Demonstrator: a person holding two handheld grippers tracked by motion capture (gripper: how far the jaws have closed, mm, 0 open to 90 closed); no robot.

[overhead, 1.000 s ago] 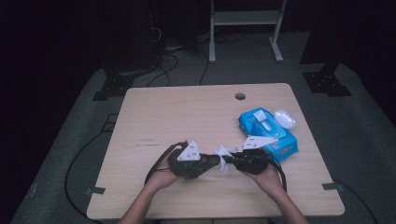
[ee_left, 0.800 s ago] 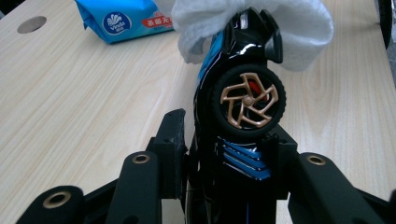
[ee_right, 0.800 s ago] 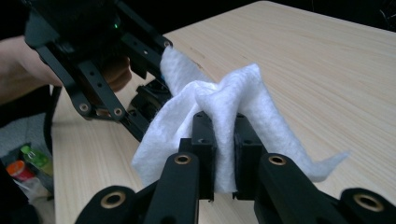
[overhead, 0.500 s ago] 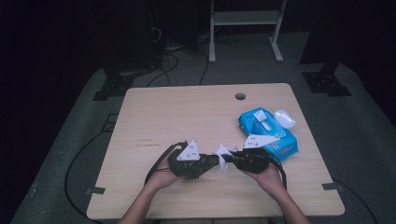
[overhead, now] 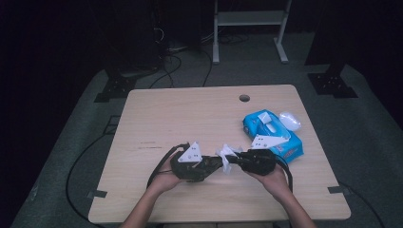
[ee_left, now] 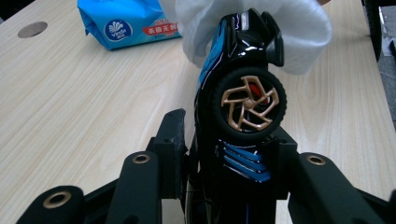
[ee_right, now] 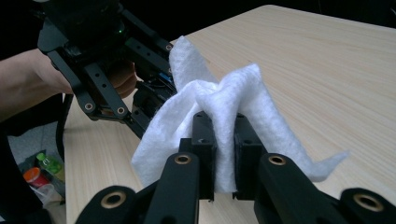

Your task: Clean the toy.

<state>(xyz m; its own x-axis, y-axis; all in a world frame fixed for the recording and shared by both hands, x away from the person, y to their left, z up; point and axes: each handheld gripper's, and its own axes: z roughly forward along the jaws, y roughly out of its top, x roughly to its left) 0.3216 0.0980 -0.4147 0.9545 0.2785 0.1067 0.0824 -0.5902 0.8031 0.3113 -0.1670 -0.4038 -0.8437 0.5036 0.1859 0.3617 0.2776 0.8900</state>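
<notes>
Near the tabletop's front edge, the left gripper clamps a black toy car, while the right gripper pinches a white wipe against it. Hard rubbing could twist the car loose, or the wipe could slip free.

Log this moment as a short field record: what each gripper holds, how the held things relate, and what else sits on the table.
left gripper: shut on black and blue toy car with bronze-spoked wheel
right gripper: shut on crumpled white wipe
contact: wipe lies against the far end of the toy car
surface: light wooden table
also on table: blue wet-wipe pack, at the person's right
</notes>
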